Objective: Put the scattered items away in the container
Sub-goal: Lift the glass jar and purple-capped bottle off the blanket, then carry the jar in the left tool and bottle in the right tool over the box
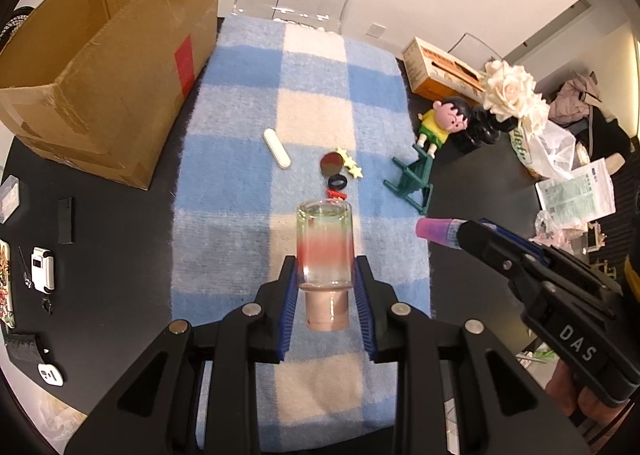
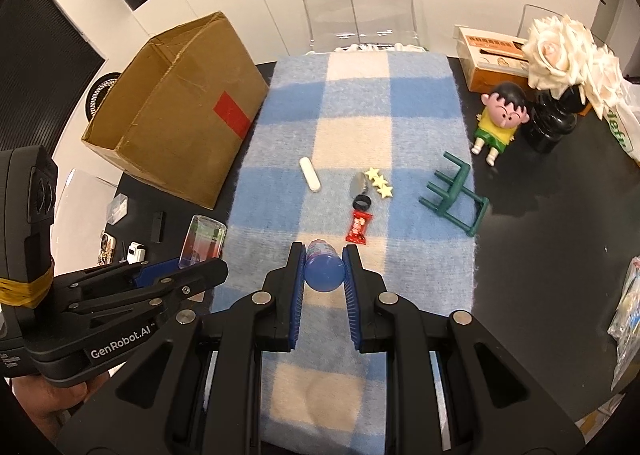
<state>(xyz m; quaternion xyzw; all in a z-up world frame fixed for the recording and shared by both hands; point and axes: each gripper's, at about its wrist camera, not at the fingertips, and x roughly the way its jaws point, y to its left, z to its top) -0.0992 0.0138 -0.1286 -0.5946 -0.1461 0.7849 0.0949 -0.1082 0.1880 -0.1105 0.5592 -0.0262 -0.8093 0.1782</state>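
My left gripper [image 1: 326,269] is shut on a clear glass jar [image 1: 325,251] with a red band, held above the checked blanket [image 1: 240,103]; the jar also shows in the right wrist view [image 2: 202,241]. My right gripper [image 2: 324,255] is shut on a blue-purple bottle [image 2: 323,271], seen from the left [image 1: 438,231]. On the blanket lie a white stick [image 2: 310,173], yellow stars [image 2: 380,183], a round disc [image 2: 359,183], a black ring [image 2: 362,202] and a red snack packet [image 2: 358,227]. The open cardboard box [image 2: 180,111] stands to the left.
A green toy chair [image 2: 454,195] lies at the blanket's right edge. A doll [image 2: 498,117], a black vase with white roses [image 2: 552,123] and an orange box [image 2: 492,59] stand at the right. Small gadgets [image 1: 42,269] lie on the black table at left. A clear chair [image 2: 356,3] stands behind.
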